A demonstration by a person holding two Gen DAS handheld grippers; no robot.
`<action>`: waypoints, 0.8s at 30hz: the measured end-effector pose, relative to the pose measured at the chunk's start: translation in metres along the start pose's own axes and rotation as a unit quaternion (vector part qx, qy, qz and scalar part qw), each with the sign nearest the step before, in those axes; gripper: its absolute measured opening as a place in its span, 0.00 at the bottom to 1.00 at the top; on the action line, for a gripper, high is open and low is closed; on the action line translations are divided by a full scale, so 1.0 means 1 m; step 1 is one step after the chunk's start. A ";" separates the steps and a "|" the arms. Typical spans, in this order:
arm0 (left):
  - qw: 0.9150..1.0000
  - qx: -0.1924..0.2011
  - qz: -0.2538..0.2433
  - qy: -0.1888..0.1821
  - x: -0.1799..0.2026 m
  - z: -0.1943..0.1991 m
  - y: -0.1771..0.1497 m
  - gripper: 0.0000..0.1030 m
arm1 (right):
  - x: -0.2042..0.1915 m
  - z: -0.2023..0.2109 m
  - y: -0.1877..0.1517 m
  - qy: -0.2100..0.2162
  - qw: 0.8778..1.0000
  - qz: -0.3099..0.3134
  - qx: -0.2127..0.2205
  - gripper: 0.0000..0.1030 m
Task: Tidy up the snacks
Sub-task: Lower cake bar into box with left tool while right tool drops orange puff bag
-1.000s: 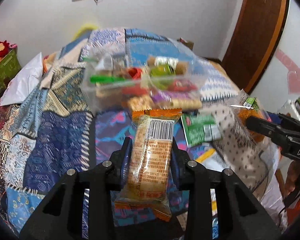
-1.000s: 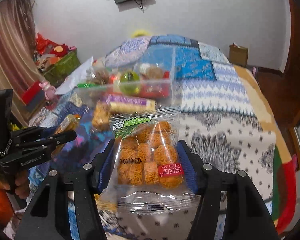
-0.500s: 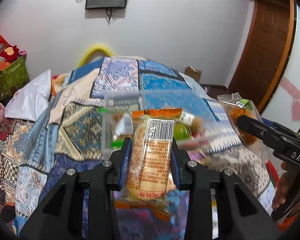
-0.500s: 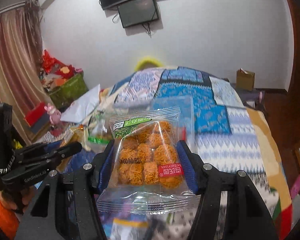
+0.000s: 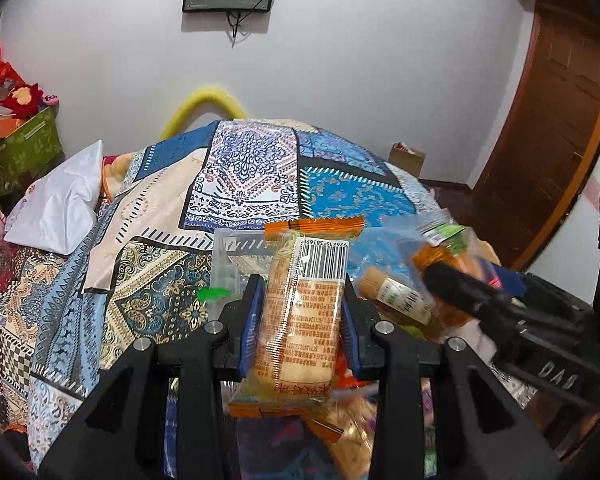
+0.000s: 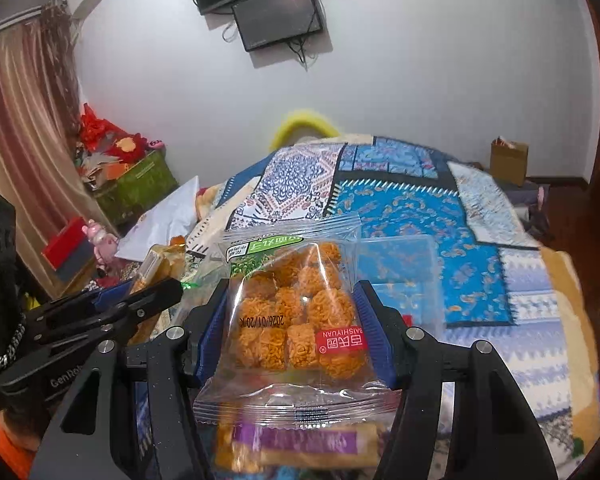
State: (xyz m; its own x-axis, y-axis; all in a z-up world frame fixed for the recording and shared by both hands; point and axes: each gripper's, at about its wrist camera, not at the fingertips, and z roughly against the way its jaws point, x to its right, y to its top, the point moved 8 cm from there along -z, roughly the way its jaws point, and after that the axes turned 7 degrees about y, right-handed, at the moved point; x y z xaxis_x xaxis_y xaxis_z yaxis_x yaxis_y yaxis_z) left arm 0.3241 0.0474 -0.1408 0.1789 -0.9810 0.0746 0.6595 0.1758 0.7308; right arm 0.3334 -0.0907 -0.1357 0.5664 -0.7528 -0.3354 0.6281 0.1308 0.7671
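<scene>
A long orange-edged cracker pack (image 5: 302, 312), barcode uppermost, stands upright, pinched at its sides. A clear bag of orange noodle balls (image 6: 300, 312) is likewise clamped, above a clear snack bin (image 5: 230, 264) on the quilt.

"BAISHIYUAN" on noodle-ball packet (image 6: 296, 316)

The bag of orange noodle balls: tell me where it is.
In the right wrist view the bag of orange noodle balls is clamped in the right gripper, above the clear plastic bin on the patchwork quilt.
</scene>
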 end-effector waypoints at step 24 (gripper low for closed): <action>0.999 -0.042 -0.012 0.020 -0.007 -0.052 0.002 0.47 | 0.030 -0.066 -0.013 -0.031 0.995 -0.004 -0.097 0.59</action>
State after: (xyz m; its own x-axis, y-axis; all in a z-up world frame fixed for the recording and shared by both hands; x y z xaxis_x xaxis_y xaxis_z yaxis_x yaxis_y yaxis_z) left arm 0.3627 0.0587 -0.1749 0.1897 -0.9814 0.0286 0.7231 0.1594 0.6721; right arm 0.3775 -0.0720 -0.1913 0.5307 -0.7915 -0.3030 0.7275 0.2420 0.6420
